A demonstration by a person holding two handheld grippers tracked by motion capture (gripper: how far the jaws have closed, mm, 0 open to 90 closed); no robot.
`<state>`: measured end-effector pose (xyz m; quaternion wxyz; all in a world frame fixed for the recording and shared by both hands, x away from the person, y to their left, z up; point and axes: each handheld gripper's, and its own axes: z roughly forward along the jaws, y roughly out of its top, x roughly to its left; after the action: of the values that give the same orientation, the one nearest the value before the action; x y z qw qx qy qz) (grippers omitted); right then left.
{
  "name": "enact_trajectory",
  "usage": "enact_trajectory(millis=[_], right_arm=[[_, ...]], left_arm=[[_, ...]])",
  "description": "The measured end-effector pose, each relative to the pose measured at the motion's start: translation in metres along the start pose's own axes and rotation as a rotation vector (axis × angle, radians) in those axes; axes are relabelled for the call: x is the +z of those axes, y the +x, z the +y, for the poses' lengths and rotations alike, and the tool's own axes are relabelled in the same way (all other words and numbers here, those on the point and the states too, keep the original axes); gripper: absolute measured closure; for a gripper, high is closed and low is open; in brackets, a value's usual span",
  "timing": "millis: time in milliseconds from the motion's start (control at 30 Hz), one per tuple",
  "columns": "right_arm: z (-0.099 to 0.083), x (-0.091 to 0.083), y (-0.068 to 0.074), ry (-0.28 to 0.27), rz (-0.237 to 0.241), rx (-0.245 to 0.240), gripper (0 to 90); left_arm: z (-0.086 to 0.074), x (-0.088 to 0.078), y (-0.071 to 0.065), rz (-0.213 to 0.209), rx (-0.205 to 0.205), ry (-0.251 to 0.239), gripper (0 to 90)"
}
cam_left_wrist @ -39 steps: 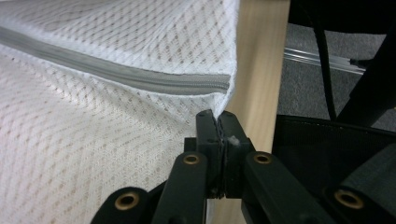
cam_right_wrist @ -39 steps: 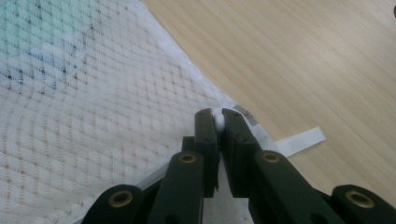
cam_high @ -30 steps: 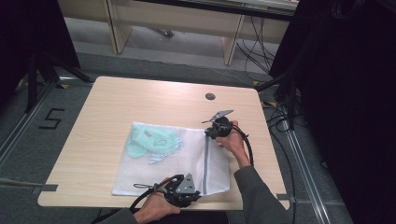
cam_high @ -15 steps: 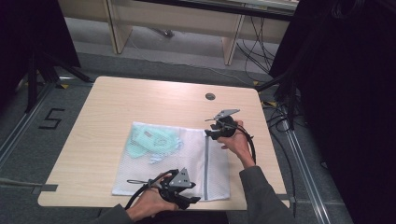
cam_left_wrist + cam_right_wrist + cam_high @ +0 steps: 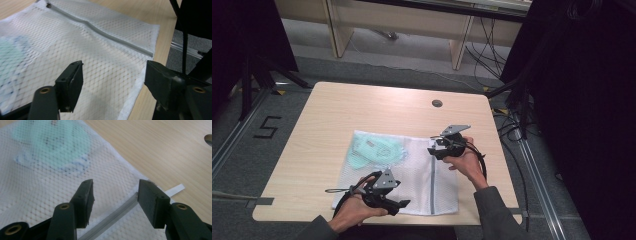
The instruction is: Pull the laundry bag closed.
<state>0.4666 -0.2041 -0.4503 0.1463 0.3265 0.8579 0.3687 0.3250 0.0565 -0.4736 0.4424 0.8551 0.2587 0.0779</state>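
Both grippers have just been opening over the mesh bag (image 5: 412, 172) on the tabletop (image 5: 337, 115). The left gripper (image 5: 113, 77) and right gripper (image 5: 115, 200) stand spread, with nothing pinched between them.

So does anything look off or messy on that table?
Nothing stands out. The white mesh bag lies flat on the table, zip closed, with the mint-green cloth bunched inside its far left corner.

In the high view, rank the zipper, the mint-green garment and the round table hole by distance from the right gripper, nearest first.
From the right gripper:
1. Zipper of the mesh bag, just below it.
2. Mint-green garment, inside the bag, to its left.
3. Round table hole, near the table's far edge.
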Motion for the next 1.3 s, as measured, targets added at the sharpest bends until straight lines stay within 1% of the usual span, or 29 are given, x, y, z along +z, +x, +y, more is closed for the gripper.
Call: enact_trajectory(millis=[33, 67, 100, 133, 167, 233, 267, 300, 333, 367, 567, 633, 667, 700, 733, 767, 800, 833, 967, 1000, 1033, 1067, 1100, 1133, 1167, 1200, 1233, 1267, 1300], right_arm=[[0.000, -0.003, 0.003, 0.023, 0.005, 0.011, 46.8], [-0.002, -0.002, 0.003, 0.002, 0.009, -0.012, 46.5], [-0.002, -0.005, 0.005, 0.023, 0.021, -0.011, 46.0], [-0.003, -0.005, 0.007, 0.016, 0.026, -0.013, 45.6], [-0.005, -0.004, 0.009, -0.008, 0.021, -0.015, 45.0], [-0.007, -0.007, 0.012, -0.004, 0.014, -0.030, 44.3], [-0.008, -0.008, 0.014, -0.004, 0.025, -0.016, 44.1], [-0.009, -0.010, 0.014, 0.012, 0.026, -0.031, 43.8], [-0.011, -0.009, 0.016, -0.023, 0.016, -0.026, 43.5], [-0.012, -0.011, 0.018, -0.005, 0.022, -0.018, 43.1], [-0.019, -0.017, 0.025, 0.005, 0.046, -0.040, 41.2], [-0.021, -0.018, 0.027, 0.001, 0.048, -0.024, 40.7], [-0.022, -0.020, 0.027, 0.021, 0.056, -0.030, 40.4], [-0.025, -0.018, 0.030, 0.002, 0.057, 0.001, 40.0], [-0.026, -0.019, 0.029, 0.009, 0.062, -0.013, 39.5], [-0.027, -0.022, 0.028, 0.027, 0.065, -0.019, 39.3], [-0.028, -0.022, 0.028, 0.028, 0.069, -0.020, 39.2], [-0.030, -0.021, 0.029, 0.000, 0.066, -0.010, 38.7], [-0.036, -0.027, 0.031, 0.007, 0.065, 0.001, 37.0], [-0.037, -0.028, 0.031, 0.007, 0.062, -0.018, 36.5], [-0.038, -0.030, 0.032, 0.026, 0.067, -0.013, 36.5], [-0.041, -0.029, 0.033, 0.013, 0.071, 0.002, 36.4], [-0.042, -0.031, 0.033, 0.037, 0.080, -0.008, 35.9], [-0.043, -0.031, 0.035, 0.025, 0.073, 0.008, 35.7], [-0.045, -0.031, 0.036, 0.017, 0.068, 0.000, 35.5], [-0.045, -0.034, 0.036, 0.048, 0.085, -0.004, 35.2], [-0.047, -0.033, 0.038, 0.017, 0.085, 0.008, 34.9], [-0.047, -0.036, 0.037, 0.040, 0.082, -0.008, 34.7], [-0.049, -0.036, 0.039, 0.015, 0.075, 0.006, 34.3]], left_arm=[[-0.001, -0.002, 0.002, 0.012, 0.004, 0.001, 27.9], [-0.002, -0.005, 0.004, 0.030, -0.004, 0.001, 26.5], [-0.004, -0.008, 0.007, 0.035, 0.000, 0.002, 25.0], [-0.005, -0.010, 0.009, 0.036, -0.027, 0.000, 24.2], [-0.006, -0.013, 0.011, 0.056, -0.029, 0.001, 23.3], [-0.009, -0.017, 0.014, 0.081, -0.036, 0.000, 21.5], [-0.010, -0.019, 0.016, 0.084, -0.041, -0.002, 21.0], [-0.010, -0.022, 0.017, 0.086, -0.041, 0.003, 20.4], [-0.011, -0.024, 0.018, 0.104, -0.039, -0.006, 20.0], [-0.011, -0.026, 0.019, 0.111, -0.028, -0.002, 19.8], [-0.016, -0.036, 0.022, 0.134, -0.009, -0.004, 20.1], [-0.017, -0.037, 0.022, 0.141, -0.034, -0.011, 19.3], [-0.017, -0.038, 0.024, 0.151, -0.004, -0.001, 17.7], [-0.017, -0.039, 0.025, 0.153, 0.000, 0.000, 16.9], [-0.019, -0.039, 0.023, 0.143, -0.036, -0.010, 17.4], [-0.018, -0.041, 0.024, 0.148, -0.016, -0.004, 17.8], [-0.019, -0.041, 0.023, 0.157, -0.033, -0.008, 17.7], [-0.019, -0.043, 0.025, 0.150, -0.018, -0.004, 17.6], [-0.022, -0.047, 0.026, 0.170, -0.039, -0.011, 17.3], [-0.023, -0.048, 0.027, 0.162, -0.035, -0.014, 17.3], [-0.023, -0.049, 0.027, 0.168, -0.034, -0.005, 17.3], [-0.024, -0.050, 0.028, 0.173, -0.031, -0.006, 17.3], [-0.025, -0.051, 0.027, 0.171, -0.030, -0.009, 17.3], [-0.025, -0.051, 0.028, 0.172, -0.038, -0.011, 17.3], [-0.025, -0.053, 0.028, 0.171, -0.028, -0.005, 17.3], [-0.026, -0.053, 0.029, 0.174, -0.029, -0.006, 17.3], [-0.026, -0.054, 0.029, 0.176, -0.040, -0.010, 17.3], [-0.027, -0.055, 0.029, 0.170, -0.034, -0.010, 17.3], [-0.028, -0.056, 0.029, 0.179, -0.044, -0.014, 17.3]])
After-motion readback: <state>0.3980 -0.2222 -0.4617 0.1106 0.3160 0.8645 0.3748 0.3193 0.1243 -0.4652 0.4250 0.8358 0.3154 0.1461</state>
